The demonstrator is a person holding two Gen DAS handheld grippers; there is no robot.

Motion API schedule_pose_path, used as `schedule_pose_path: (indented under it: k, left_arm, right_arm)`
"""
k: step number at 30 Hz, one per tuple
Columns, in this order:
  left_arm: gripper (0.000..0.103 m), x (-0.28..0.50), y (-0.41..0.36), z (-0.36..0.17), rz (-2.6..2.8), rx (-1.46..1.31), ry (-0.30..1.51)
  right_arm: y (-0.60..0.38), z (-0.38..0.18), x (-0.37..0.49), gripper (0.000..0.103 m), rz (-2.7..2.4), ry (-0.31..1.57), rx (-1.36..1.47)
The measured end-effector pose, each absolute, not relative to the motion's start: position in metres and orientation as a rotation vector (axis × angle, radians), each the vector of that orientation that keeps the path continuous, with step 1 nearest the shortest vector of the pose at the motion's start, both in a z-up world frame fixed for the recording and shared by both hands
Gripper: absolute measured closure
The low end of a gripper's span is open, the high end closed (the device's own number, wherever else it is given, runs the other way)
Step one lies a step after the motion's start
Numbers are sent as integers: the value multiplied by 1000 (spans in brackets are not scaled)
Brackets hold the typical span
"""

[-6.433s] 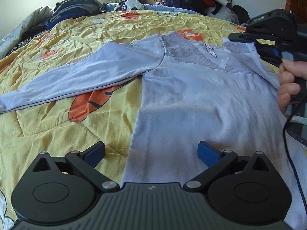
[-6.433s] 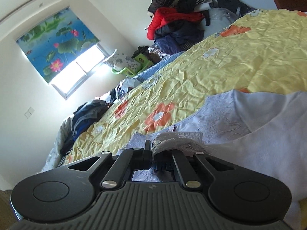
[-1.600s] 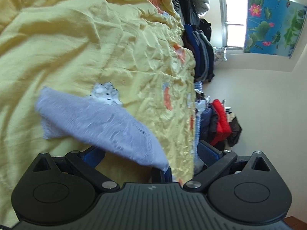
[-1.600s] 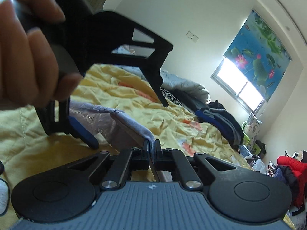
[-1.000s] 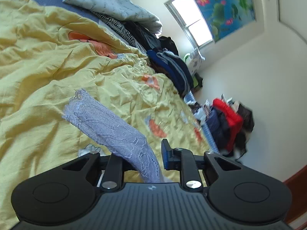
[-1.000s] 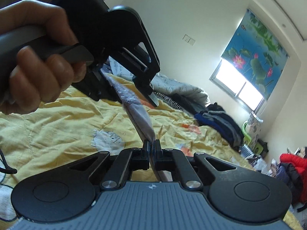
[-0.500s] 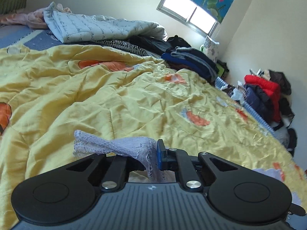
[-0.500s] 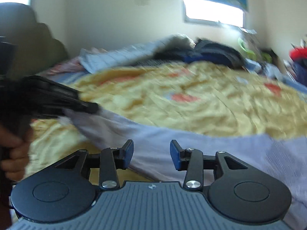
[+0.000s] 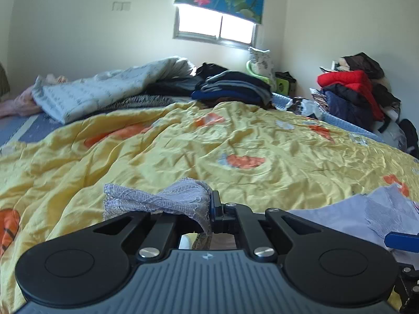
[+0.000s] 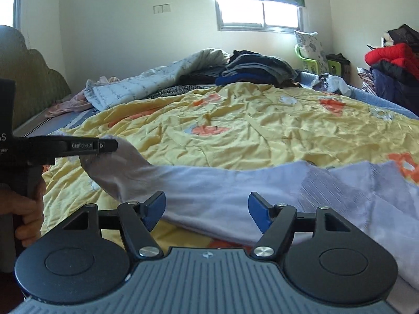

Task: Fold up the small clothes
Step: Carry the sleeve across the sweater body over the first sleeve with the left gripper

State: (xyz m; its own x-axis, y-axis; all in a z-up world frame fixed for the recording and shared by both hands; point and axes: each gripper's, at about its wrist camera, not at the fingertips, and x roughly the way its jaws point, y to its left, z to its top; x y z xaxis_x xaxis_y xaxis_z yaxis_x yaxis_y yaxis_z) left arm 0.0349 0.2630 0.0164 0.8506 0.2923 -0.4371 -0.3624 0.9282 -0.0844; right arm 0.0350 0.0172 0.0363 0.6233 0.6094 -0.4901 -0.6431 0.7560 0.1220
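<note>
A lavender long-sleeved top point(image 10: 366, 191) lies on the yellow quilt point(image 10: 262, 130), its sleeve point(image 10: 209, 183) stretched out to the left. My left gripper point(image 9: 210, 206) is shut on the sleeve's lace cuff point(image 9: 157, 198), which bunches over its fingers. In the right wrist view the same left gripper point(image 10: 104, 146) holds the sleeve end up, with a hand point(image 10: 26, 209) on its handle. My right gripper point(image 10: 207, 206) is opening; the sleeve runs across just past its blue pads, which do not press on it. The top's body point(image 9: 366, 209) shows at the right of the left wrist view.
Folded dark clothes point(image 10: 256, 68) and a pale blanket point(image 10: 157, 83) lie along the bed's far side. A red and navy heap point(image 10: 392, 62) stands at the right wall. A padded headboard point(image 10: 28, 83) rises on the left. Wrinkled quilt spreads beyond the top.
The right gripper let go of the sleeve and its jaws spread wide. The left gripper closed fully on the lace cuff. Both views rolled back to level.
</note>
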Motion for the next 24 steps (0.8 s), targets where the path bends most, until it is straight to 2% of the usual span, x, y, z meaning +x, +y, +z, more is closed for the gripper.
schedule_pose_path:
  k: [14,24]
  left_arm:
    - [100,63,201,47,241,-119,384]
    - [100,95,133,81,84,-111,339]
  right_arm:
    - [-93,29,38,32,484,551,60]
    - [-143,20,32,26,397,551,129]
